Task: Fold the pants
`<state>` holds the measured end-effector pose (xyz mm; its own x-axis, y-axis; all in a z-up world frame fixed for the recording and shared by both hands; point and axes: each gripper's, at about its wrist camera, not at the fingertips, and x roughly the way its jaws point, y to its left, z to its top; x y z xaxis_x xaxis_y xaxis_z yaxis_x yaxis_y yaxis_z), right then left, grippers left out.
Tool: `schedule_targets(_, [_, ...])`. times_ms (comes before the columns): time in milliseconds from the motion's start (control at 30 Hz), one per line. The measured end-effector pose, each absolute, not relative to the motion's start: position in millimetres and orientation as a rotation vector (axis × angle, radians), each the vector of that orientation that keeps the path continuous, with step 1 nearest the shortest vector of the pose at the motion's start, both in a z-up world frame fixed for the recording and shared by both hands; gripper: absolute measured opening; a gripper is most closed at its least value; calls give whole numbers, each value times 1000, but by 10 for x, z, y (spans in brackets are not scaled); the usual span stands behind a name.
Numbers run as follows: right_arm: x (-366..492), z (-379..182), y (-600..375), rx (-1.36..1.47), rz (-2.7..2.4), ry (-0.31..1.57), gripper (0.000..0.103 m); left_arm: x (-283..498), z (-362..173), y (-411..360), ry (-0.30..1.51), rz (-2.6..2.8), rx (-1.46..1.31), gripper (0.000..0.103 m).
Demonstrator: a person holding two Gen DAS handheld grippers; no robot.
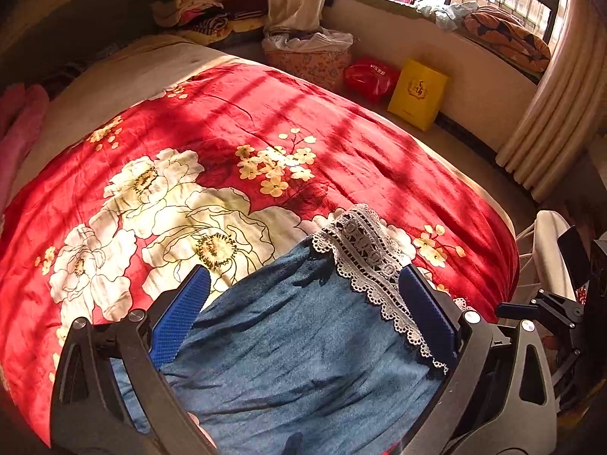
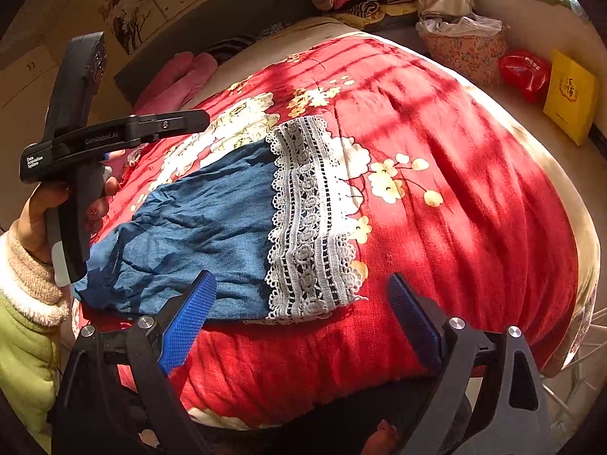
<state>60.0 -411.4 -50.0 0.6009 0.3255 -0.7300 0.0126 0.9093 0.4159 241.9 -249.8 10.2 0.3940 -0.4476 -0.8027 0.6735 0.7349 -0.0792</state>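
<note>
Blue denim pants with a white lace cuff lie on the red floral bedspread. In the left wrist view the pants fill the space between the blue pads, lace cuff pointing away. My left gripper is open, hovering over the pants with nothing clamped; it shows in the right wrist view held in a hand above the pants' left part. My right gripper is open, near the bed's front edge, just in front of the lace cuff.
Pink cloth lies at the head of the bed. On the floor beyond the bed stand a floral basket, a red bag and a yellow bag. A window ledge with bedding and a curtain are on the right.
</note>
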Motion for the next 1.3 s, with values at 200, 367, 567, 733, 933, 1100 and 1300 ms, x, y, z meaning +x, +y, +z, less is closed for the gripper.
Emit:
schedule_targets(200, [596,-699,-4090,494,216,967,91,2610,-168,-2745,966,-789,314,93])
schedule_targets(367, [636,-803,-4062,547,222,990,90,2756,-370,-2810,1012,-811,314,93])
schedule_targets(567, [677,-781,-4043,589,246,978,82,2879,-556,-2833,1078,-857,292,93])
schedule_targets(733, [728,-838,-4034,611,238,1000,78,2827,-682,-2908,1115,-927,334,75])
schedule_targets(933, [803,-876,-4038,654,233,1009,44,2832,-734,-2925,1121,-957,367,53])
schedule_targets(1100, [812,-824,-3988,636,256,984,27,2856,-673,-2818,1129,-1008,327,12])
schedule_targets(1300, [749,-450,-3873,509,253,869,25,2874,-511,-2654,1088,-1035,242,9])
